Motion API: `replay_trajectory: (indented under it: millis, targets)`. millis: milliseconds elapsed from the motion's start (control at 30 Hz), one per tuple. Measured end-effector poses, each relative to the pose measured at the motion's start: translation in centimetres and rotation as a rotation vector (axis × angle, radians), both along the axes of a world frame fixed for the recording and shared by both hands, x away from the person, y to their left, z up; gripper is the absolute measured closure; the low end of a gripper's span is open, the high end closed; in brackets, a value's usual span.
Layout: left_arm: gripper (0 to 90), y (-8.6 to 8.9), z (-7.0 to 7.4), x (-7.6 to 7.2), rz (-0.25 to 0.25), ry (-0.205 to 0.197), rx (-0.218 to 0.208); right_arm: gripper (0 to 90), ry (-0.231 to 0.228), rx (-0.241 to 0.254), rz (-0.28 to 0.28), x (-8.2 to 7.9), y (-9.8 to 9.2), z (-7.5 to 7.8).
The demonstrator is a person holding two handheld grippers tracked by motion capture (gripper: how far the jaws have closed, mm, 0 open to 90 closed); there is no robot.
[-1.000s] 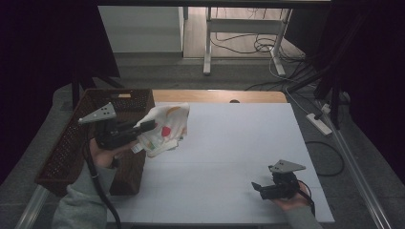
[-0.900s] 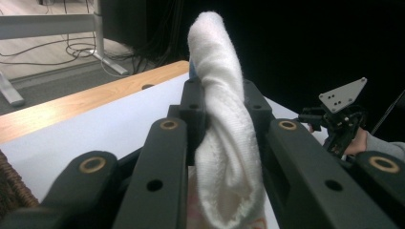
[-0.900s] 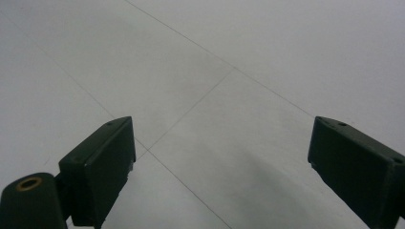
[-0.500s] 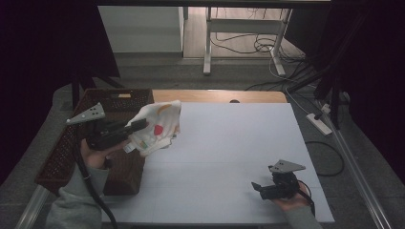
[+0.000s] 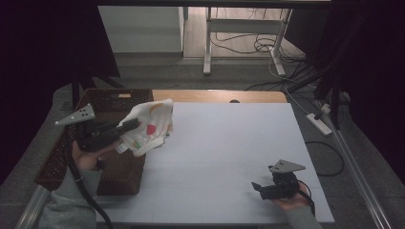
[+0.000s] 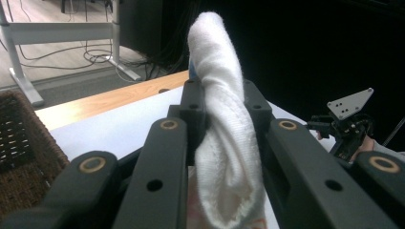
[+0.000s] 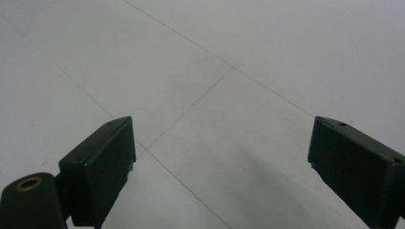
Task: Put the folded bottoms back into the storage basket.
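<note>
Cloth (image 6: 220, 138) is sitting pinched between the jaws of the left gripper (image 5: 129, 128), a white knit garment with red and yellow print, bunched and hanging off the tips over the seam where the wicker basket (image 5: 114, 168) meets the white table (image 5: 229, 157). Jaws are clamping a thick fold only; most of the fabric is dangling loose. Risk, as I judge it: the fold is working out of the pads if the hand swings quickly, dropping the garment half on the basket rim, half on the table. A trailing edge may also be catching on the rough weave of the basket wall just beneath it.

Right gripper (image 5: 265, 187) is resting low at the near right of the table, jaws standing wide apart with nothing between them, well apart from the cloth.

Nothing is lying on the table between the two grippers. Farther off, a bare wooden strip (image 5: 215, 96) is edging the table; beyond it desk legs (image 5: 208, 43), floor cables (image 5: 267, 45) and a power strip (image 5: 319, 123).
</note>
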State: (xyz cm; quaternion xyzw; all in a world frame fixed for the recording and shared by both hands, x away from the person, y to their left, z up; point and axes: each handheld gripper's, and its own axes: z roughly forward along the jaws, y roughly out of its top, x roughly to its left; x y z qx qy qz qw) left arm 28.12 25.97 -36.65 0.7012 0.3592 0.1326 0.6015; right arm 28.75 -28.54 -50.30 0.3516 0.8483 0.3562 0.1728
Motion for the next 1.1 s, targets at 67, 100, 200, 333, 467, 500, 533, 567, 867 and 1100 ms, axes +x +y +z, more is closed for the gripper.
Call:
replay_trajectory:
  millis: [67,100,200,333,467,500,533,567,867,1100]
  targets:
    - [75.9,0.2,0.1,-0.1,0.004,-0.002,-0.001,9.4,0.0,0.0,-0.002,0.0,0.0,0.0]
    - [75.9,0.3,0.1,-0.1,0.005,-0.003,0.0,9.4,0.0,0.0,-0.002,0.0,0.0,0.0]
    - [75.9,0.5,0.2,-0.3,0.011,-0.003,-0.001,9.4,0.0,0.0,-0.001,0.0,0.0,0.0]
    - [75.9,1.0,0.2,-0.4,0.021,-0.003,-0.001,9.4,0.0,-0.001,-0.002,0.0,0.0,0.0]
    - [75.9,1.4,0.2,-0.5,0.03,-0.002,-0.003,9.4,0.0,-0.001,-0.005,0.0,0.0,0.0]
    - [75.9,1.4,0.2,-0.5,0.03,-0.002,-0.003,9.4,0.0,-0.001,-0.005,0.0,0.0,0.0]
    - [75.9,1.5,0.3,-0.5,0.033,-0.003,-0.007,9.4,0.0,-0.002,-0.006,0.0,0.0,0.0]
    - [75.9,1.6,0.3,-0.6,0.034,-0.004,-0.007,9.4,0.0,-0.002,-0.006,0.0,0.0,0.0]
    - [75.9,2.7,0.3,-0.9,0.063,-0.004,-0.013,9.4,0.0,-0.003,-0.005,0.0,0.0,0.0]
    - [75.9,3.2,0.0,-1.0,0.075,0.002,-0.015,9.4,-0.001,-0.003,-0.006,0.0,0.0,0.0]
